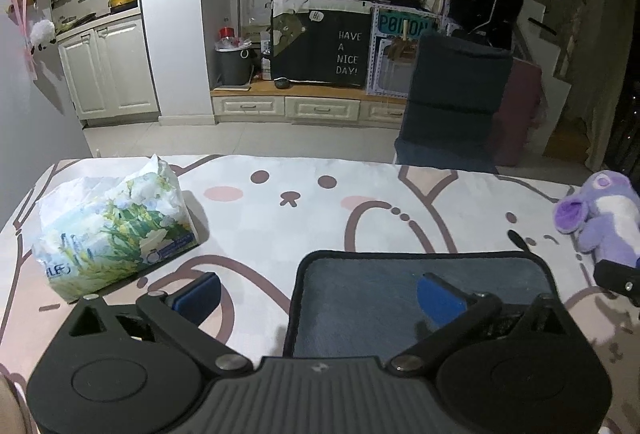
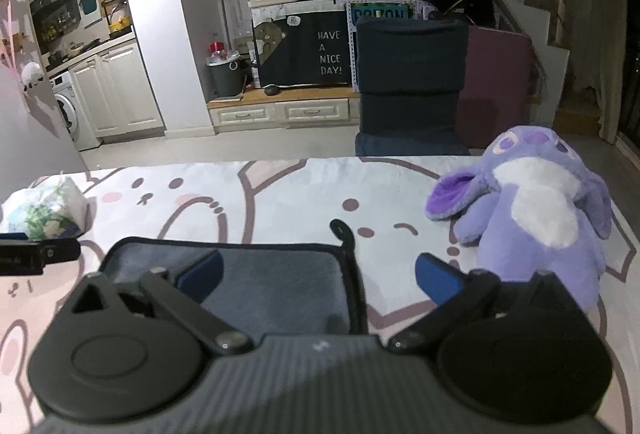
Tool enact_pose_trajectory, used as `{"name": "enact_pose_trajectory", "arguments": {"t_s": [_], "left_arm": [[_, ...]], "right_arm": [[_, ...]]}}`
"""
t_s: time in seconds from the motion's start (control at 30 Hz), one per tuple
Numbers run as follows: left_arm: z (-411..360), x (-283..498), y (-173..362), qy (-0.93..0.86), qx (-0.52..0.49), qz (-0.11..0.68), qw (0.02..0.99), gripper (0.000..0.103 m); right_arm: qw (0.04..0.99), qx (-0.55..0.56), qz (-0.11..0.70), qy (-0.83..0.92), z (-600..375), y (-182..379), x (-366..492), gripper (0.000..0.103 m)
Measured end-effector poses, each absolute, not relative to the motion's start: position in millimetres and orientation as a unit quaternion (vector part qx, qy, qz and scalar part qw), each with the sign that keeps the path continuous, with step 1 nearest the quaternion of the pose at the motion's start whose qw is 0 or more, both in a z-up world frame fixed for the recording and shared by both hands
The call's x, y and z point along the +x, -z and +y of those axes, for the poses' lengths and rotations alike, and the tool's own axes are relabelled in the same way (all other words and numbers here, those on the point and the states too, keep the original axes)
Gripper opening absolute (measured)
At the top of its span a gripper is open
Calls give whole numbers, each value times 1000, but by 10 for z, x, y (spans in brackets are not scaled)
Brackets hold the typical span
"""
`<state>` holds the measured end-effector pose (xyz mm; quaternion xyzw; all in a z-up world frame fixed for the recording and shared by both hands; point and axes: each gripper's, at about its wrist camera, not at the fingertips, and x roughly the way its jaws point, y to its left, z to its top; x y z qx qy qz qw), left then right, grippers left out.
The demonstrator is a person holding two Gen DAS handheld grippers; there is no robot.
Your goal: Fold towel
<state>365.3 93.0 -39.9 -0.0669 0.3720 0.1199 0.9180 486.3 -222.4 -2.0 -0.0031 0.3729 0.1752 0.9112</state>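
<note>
Right wrist view alone shows the towel's [image 2: 272, 282] hanging loop [image 2: 344, 234]; both claws [image 1: 318, 294] [image 2: 318, 276] gape unclenched.

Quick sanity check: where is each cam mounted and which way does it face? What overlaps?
Left wrist: on the left gripper, facing forward over the table at the grey towel's left edge; tissue pack to its left; its own open fingers show.
Right wrist: on the right gripper, facing forward at the towel's right edge; purple plush toy to its right; its own open fingers show.
Shared: towel, tissue pack, plush, bunny-print tablecloth, "HAVE A NICE DAY" cabinet.
</note>
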Motion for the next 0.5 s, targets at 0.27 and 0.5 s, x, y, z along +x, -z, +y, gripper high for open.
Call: {"name": "enact_pose_trajectory", "arguments": {"t_s": [0.27, 0.5], "left_arm": [[841, 3389, 139, -123, -58, 363, 922, 103], [781, 3152, 1, -118, -60, 355, 926, 103]], "right_arm": [[916, 5, 362, -171, -2286, -197, 4614, 103], [922, 0, 351, -162, -2369, -368, 4365, 103]]}}
